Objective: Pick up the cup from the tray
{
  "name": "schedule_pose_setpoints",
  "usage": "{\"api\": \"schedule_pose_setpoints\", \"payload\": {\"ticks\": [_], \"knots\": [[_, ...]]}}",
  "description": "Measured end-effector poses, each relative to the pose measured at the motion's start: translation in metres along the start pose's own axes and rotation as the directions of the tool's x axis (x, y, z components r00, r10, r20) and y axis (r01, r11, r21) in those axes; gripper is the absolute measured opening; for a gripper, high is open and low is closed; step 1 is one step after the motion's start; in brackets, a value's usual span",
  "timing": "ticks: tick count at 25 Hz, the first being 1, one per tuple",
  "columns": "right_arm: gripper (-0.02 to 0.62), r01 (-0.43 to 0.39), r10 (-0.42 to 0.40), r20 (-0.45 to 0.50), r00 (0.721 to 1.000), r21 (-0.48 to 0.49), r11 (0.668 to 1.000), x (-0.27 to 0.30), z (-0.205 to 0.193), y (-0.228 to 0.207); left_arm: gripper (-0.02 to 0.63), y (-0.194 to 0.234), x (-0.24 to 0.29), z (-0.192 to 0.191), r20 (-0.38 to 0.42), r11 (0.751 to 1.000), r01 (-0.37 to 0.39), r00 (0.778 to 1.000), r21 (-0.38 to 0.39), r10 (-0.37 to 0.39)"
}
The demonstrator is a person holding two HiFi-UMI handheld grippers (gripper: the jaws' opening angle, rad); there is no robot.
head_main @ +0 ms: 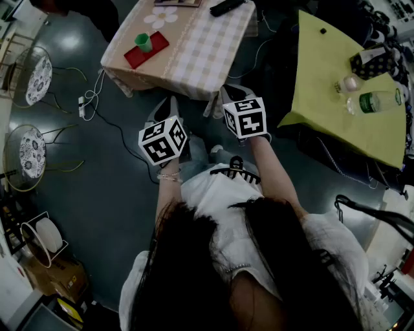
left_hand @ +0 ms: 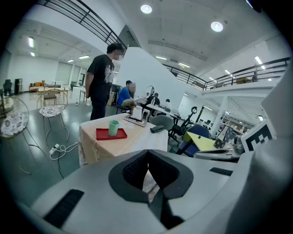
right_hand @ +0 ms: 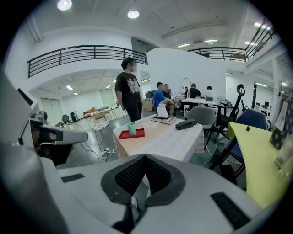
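A green cup [head_main: 143,42] stands upright on a red tray [head_main: 155,50] at the left corner of a checked-cloth table [head_main: 200,52]. Both gripper views show the cup [left_hand: 113,127] [right_hand: 132,128] on its tray [left_hand: 122,134] [right_hand: 139,133], well ahead of the jaws. My left gripper [head_main: 169,110] [left_hand: 148,155] is held short of the table's near edge, shut with nothing in it. Beside it, my right gripper [head_main: 234,92] [right_hand: 145,157] is also shut and empty. Both are far from the cup.
A black handset [head_main: 226,6] and a stack of papers [right_hand: 163,119] lie on the far side of the table. A yellow-green table [head_main: 336,90] with bottles [head_main: 378,101] stands right. Chairs [head_main: 39,77] and a floor cable [head_main: 87,103] are left. A person [left_hand: 100,84] stands behind the table.
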State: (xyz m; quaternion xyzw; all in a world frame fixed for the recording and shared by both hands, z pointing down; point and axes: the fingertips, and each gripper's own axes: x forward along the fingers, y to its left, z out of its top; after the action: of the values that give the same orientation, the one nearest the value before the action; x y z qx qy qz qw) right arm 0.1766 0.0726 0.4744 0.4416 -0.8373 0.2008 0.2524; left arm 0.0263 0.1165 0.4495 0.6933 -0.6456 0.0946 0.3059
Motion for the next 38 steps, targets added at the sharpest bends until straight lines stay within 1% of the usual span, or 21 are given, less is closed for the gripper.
{"api": "schedule_pose_setpoints", "payload": {"ticks": [8,15,16,17,18,19,21,24,26,28,30,34,38], "knots": [[0.011,-0.007,0.007,0.005,1.0,-0.014,1.0,0.002,0.004,0.0,0.009,0.001,-0.001,0.0,0.005,1.0,-0.01,1.0,-0.004,0.01],[0.017,-0.06,0.059,0.059,0.997,0.024,0.998,0.012,0.02,0.002,0.009,0.012,0.006,0.006,0.001,1.0,-0.02,1.0,-0.015,0.02],[0.026,-0.071,0.07,0.063,0.996,0.026,0.997,0.015,0.024,0.003,0.009,0.014,0.009,0.008,0.002,1.0,-0.02,1.0,-0.017,0.02],[0.067,-0.08,0.078,0.067,0.995,0.026,0.996,0.017,0.027,0.003,0.009,0.016,0.013,0.011,0.003,1.0,-0.02,1.0,-0.019,0.02],[0.133,-0.085,0.083,0.071,0.994,0.025,0.996,0.02,0.031,0.002,0.009,0.019,0.016,0.013,0.003,1.0,-0.021,1.0,-0.022,0.021],[0.168,-0.087,0.086,0.074,0.994,0.023,0.996,0.023,0.034,0.002,0.009,0.022,0.02,0.016,0.003,0.999,-0.023,1.0,-0.025,0.023],[0.203,-0.092,0.09,0.077,0.993,0.017,0.996,0.027,0.039,0.001,0.009,0.03,0.025,0.02,0.003,0.999,-0.032,0.999,-0.038,0.032],[0.235,-0.101,0.1,0.084,0.991,0.01,0.995,0.038,0.049,0.0,0.009,0.041,0.037,0.029,0.006,0.998,-0.037,0.999,-0.051,0.037],[0.258,-0.128,0.127,0.078,0.989,0.016,0.992,0.051,0.054,0.003,0.009,0.047,0.048,0.034,0.001,0.998,-0.035,0.999,-0.052,0.035],[0.301,-0.162,0.161,0.058,0.985,0.014,0.987,0.068,0.058,0.009,0.009,0.056,0.06,0.04,-0.005,0.998,-0.035,0.999,-0.052,0.035],[0.318,-0.171,0.171,0.044,0.984,-0.005,0.985,0.085,0.067,0.014,0.009,0.067,0.072,0.05,-0.009,0.998,-0.039,0.999,-0.052,0.039],[0.318,-0.172,0.174,0.045,0.984,-0.041,0.984,0.12,0.099,0.027,0.009,0.096,0.094,0.075,-0.008,0.996,-0.048,0.999,-0.069,0.048],[0.319,-0.194,0.196,0.017,0.98,-0.084,0.977,0.155,0.122,0.046,0.009,0.125,0.114,0.097,-0.013,0.994,-0.062,0.998,-0.087,0.061]]}}
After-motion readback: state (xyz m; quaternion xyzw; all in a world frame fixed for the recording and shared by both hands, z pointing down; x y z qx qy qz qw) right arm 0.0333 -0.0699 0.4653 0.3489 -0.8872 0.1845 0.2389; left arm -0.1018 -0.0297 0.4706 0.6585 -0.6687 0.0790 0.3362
